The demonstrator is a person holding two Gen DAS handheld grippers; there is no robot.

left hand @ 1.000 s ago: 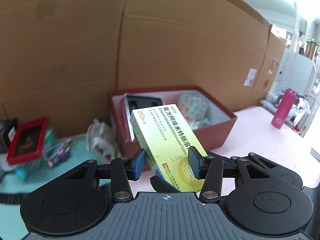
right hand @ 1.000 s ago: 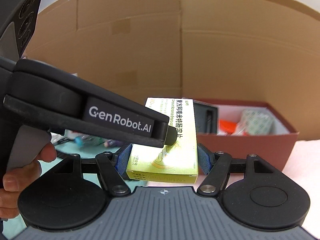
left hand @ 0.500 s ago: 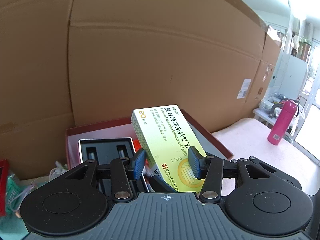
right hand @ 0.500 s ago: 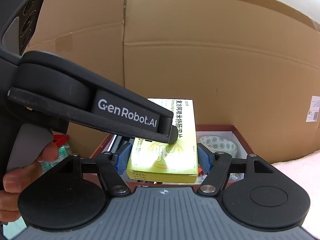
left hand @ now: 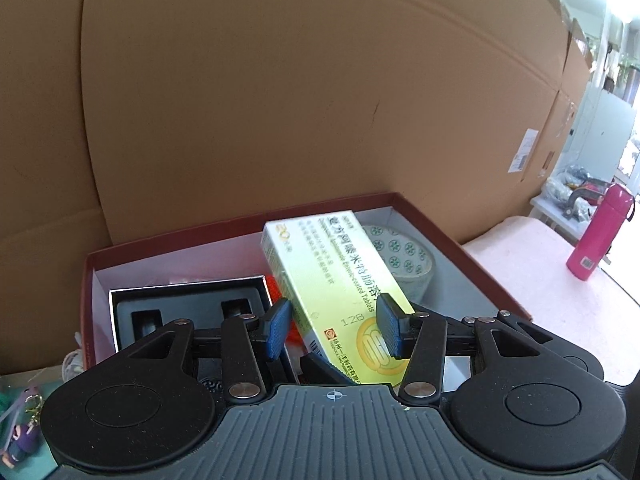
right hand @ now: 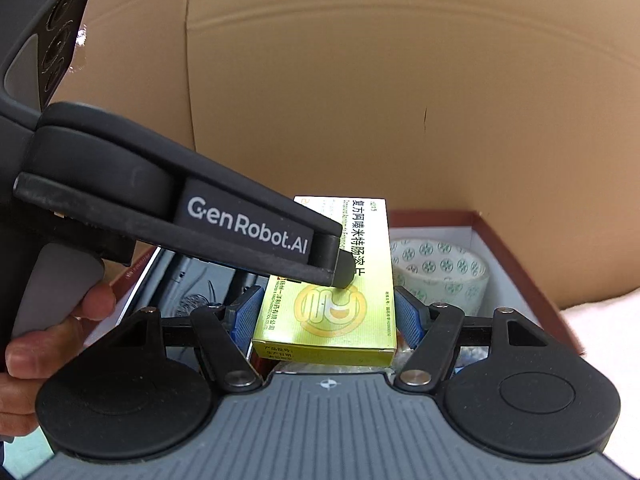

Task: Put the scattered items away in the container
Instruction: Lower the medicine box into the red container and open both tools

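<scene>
Now the yellow-green tablet carton (left hand: 340, 292) hangs over the open red box (left hand: 496, 276), whereas a second ago the box lay further off, beyond the worktop edge. The left tool (left hand: 334, 330) is opening: its blue pads, earlier snug on the carton's flanks, now show a gap on the 9 o'clock side, with the carton between them. The right tool (right hand: 325, 318) brackets the carton's near end, pads close to both sides; whether they press I cannot tell. In the box, a patterned tape roll (right hand: 440, 276) sits at 2 o'clock of the carton and a black foam tray (left hand: 188, 308) at 9 o'clock. The drop looks imminent; this item is nearly stowed.
</scene>
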